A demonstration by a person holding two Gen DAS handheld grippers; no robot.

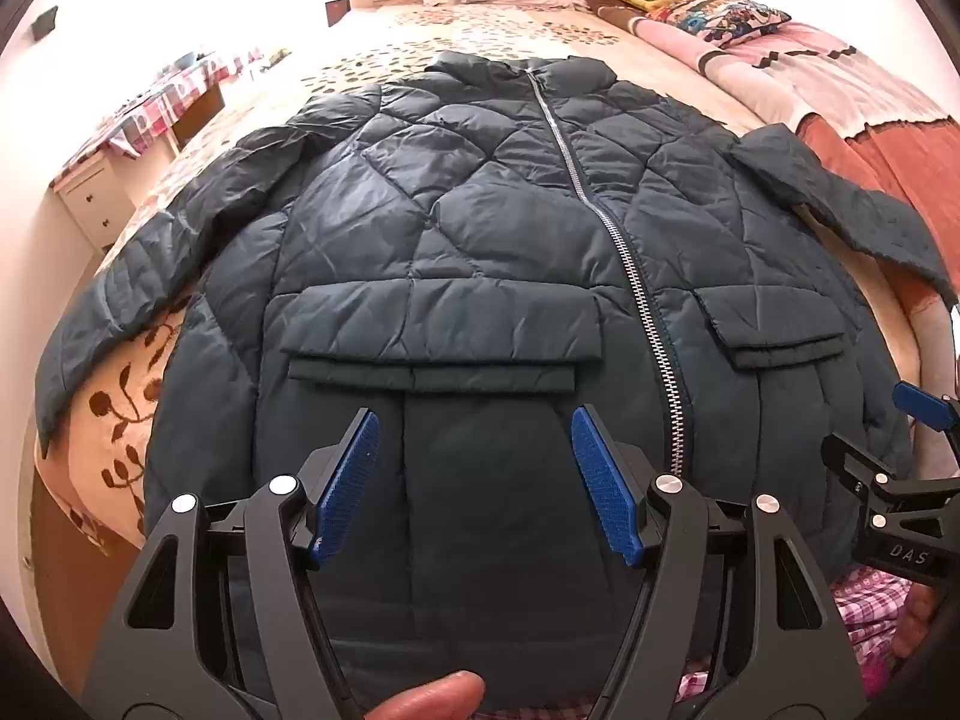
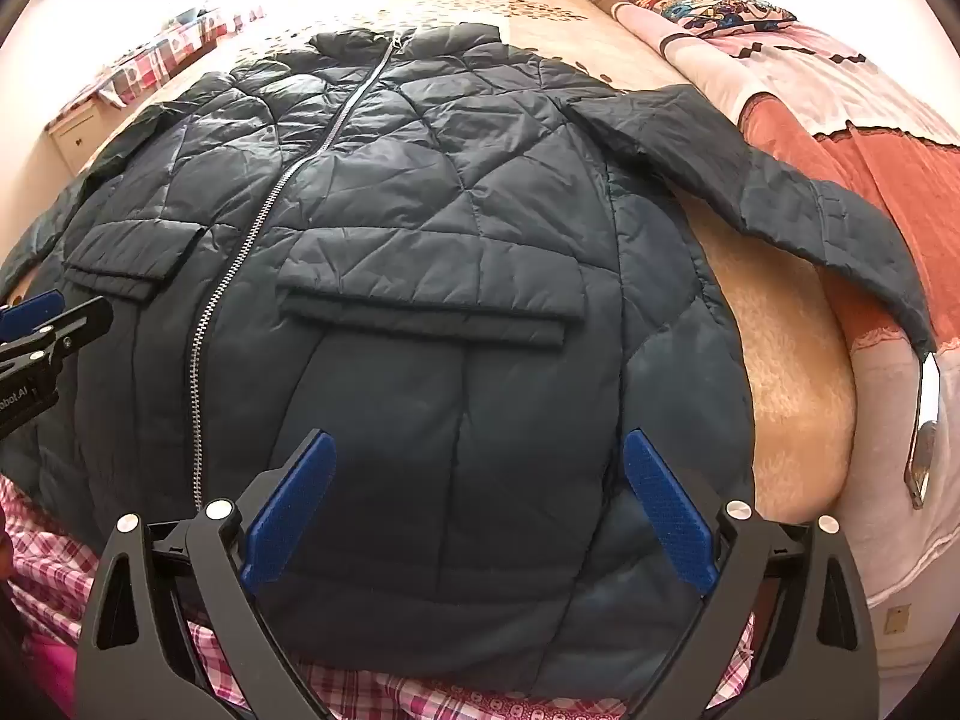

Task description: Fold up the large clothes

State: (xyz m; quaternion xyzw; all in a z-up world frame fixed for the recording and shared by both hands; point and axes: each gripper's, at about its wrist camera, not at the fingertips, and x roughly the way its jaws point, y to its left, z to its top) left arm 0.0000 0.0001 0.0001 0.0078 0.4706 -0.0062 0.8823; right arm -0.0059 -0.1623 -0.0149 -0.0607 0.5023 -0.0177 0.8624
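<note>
- Dark teal quilted puffer jacket (image 1: 480, 228) lies front-up and zipped on the floral beige bedspread (image 1: 114, 396), covering most of the near half of the bed.
- No fold made yet: body flat, both sleeves spread out to the sides, hem at the near edge of the bed. Judged: task at its start, all folds left.
- Long axis runs near to far: collar at the far end, toward the headboard; hem nearest the cameras, over the pink checked cloth (image 2: 372, 693).
- Silver zipper (image 1: 636, 264) follows that axis up the middle.
- Left sleeve (image 1: 144, 252) trails down to the near left; right sleeve (image 2: 774, 180) reaches right onto the red and pink blanket (image 2: 870, 168).
- Left gripper (image 1: 474, 480) spread, nothing between the blue pads, hovers over the hem below the left pocket flap (image 1: 432, 342).
- Right gripper (image 2: 480, 510) spread wide, empty, above the hem below the right pocket flap (image 2: 432, 306).
- Likely next: sleeves folded in, then body.
</note>
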